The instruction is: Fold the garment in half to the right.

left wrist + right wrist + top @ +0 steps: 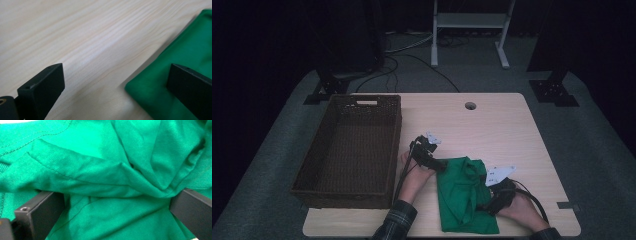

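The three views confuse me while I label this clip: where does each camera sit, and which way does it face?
High view: above the person's side, looking forward and down on the table, basket, green cloth; forearms, both hands show.
Left gripper view: rides the left tongs, facing bare wood and the cloth's edge; its two jaws apart.
Right gripper view: rides the right tongs, facing cloth bunched between its jaws.
All share the cloth.

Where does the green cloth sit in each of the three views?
High view: green cloth, crumpled at the table's near edge, right of the basket.
Left gripper view: its edge at lower right, on the table.
Right gripper view: folds across the frame.
Shared landmark: the pale wooden table.
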{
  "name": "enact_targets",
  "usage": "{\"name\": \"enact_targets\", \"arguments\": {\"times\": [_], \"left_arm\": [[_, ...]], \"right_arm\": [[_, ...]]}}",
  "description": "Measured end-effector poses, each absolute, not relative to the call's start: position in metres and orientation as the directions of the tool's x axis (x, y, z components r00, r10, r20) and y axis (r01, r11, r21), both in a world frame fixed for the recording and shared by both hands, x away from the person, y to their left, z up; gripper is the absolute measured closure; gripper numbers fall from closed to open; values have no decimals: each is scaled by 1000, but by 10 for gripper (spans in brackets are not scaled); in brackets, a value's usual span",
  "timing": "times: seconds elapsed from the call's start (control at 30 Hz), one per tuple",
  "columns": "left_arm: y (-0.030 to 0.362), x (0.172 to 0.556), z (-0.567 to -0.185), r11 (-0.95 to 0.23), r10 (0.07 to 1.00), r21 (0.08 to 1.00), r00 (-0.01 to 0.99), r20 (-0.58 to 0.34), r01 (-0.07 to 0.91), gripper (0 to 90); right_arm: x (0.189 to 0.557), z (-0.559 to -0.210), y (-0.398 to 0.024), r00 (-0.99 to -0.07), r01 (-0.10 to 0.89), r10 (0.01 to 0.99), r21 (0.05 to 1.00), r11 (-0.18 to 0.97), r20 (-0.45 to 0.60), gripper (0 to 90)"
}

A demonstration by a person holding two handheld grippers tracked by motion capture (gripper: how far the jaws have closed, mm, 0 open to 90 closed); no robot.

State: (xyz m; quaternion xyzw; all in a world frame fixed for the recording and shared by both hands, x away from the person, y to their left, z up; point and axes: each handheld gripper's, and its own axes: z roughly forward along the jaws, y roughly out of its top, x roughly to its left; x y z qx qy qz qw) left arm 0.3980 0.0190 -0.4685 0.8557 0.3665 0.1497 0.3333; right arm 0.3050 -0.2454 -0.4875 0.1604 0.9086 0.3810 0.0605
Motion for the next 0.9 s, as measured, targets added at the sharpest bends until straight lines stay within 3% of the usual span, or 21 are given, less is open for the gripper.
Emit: {"name": "enact_targets", "arguments": {"times": [0.5,0.9], "left_arm": [[26,400,-484,-480,703,725,711,-18,494,4],[26,400,-484,-482,701,725,713,-17,492,1]], "right_arm": [[304,-482,-249,-934,270,356,708,653,28,0],[314,-445,-261,-879,313,474,802,508,43,0]]}}
